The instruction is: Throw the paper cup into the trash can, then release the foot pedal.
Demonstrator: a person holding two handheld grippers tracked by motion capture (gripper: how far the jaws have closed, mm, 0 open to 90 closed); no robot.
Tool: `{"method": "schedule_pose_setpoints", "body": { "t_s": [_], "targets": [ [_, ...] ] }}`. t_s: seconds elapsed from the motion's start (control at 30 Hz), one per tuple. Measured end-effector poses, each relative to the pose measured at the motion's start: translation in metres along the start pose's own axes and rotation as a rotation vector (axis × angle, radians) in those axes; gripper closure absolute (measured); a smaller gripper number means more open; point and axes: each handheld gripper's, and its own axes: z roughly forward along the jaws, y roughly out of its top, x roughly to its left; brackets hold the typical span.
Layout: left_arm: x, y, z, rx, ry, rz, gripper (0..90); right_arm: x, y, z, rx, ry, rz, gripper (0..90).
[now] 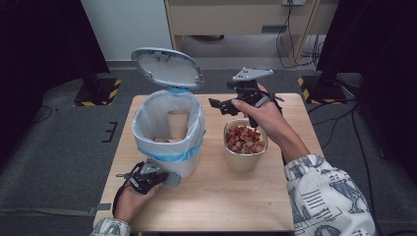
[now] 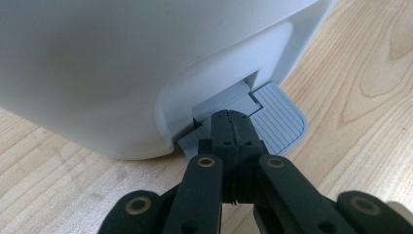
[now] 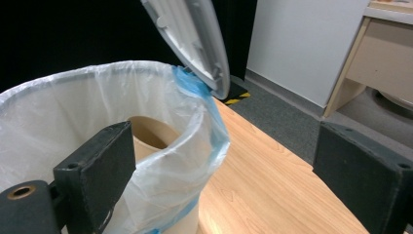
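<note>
At centre left of the counter [image 1: 216,196], the left claw [image 2: 233,127], pressed together, presses the bin [image 1: 169,132] pedal [image 2: 277,119]; lid [image 1: 167,66] raised; right claw [image 1: 220,105] spread beside it

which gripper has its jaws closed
The left gripper, jaws shut and pressing the bin's pedal; the right gripper is wide open beside the bin.
</note>
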Motion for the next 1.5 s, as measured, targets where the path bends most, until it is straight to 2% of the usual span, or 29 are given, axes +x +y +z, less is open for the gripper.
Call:
{"method": "schedule_pose_setpoints", "body": {
  "t_s": [0.47, 0.53, 0.57, 0.73, 0.8, 0.9, 0.93, 0.97, 1.0, 1.03, 1.13, 1.17, 1.2, 1.5],
  "targets": [
    [0.000, 0.000, 0.000, -0.003, 0.000, 0.008, 88.5, -0.016, -0.010, -0.017, 0.004, -0.045, 0.018, 8.4],
    [-0.001, -0.001, -0.001, -0.007, 0.000, 0.003, 76.9, -0.020, -0.013, -0.020, 0.008, -0.055, 0.021, 8.4],
    [-0.001, -0.001, -0.003, 0.002, 0.041, 0.001, 69.3, -0.023, -0.015, -0.023, 0.010, -0.063, 0.026, 8.4],
    [0.000, -0.003, -0.012, -0.012, 0.026, -0.029, 54.1, -0.027, -0.018, -0.028, 0.014, -0.076, 0.030, 8.4],
    [0.002, -0.007, -0.024, -0.032, 0.057, -0.065, 47.9, -0.030, -0.019, -0.031, 0.014, -0.085, 0.032, 8.4],
    [0.008, -0.015, -0.040, -0.099, 0.095, -0.127, 41.5, -0.032, -0.020, -0.034, 0.015, -0.091, 0.032, 8.4],
    [0.008, -0.015, -0.040, -0.099, 0.095, -0.127, 39.6, -0.032, -0.020, -0.034, 0.015, -0.091, 0.032, 8.4],
    [0.012, -0.020, -0.045, -0.120, 0.108, -0.156, 37.5, -0.033, -0.021, -0.036, 0.017, -0.096, 0.030, 8.4],
    [0.012, -0.020, -0.045, -0.120, 0.108, -0.156, 34.6, -0.033, -0.021, -0.036, 0.017, -0.096, 0.030, 8.4],
    [0.015, -0.022, -0.046, -0.116, 0.128, -0.181, 31.0, -0.034, -0.021, -0.037, 0.014, -0.101, 0.033, 8.3],
    [0.018, -0.022, -0.046, -0.126, 0.140, -0.197, 27.1, -0.035, -0.021, -0.038, 0.012, -0.104, 0.035, 8.2],
    [0.018, -0.022, -0.045, -0.124, 0.148, -0.200, 23.2, -0.036, -0.020, -0.039, 0.009, -0.107, 0.037, 8.1],
    [0.019, -0.022, -0.043, -0.109, 0.148, -0.197, 21.9, -0.037, -0.020, -0.040, 0.010, -0.110, 0.036, 8.0],
    [0.022, -0.023, -0.035, -0.080, 0.182, -0.195, 8.7, -0.039, -0.022, -0.044, 0.000, -0.135, 0.032, 6.9]
  ]
}}
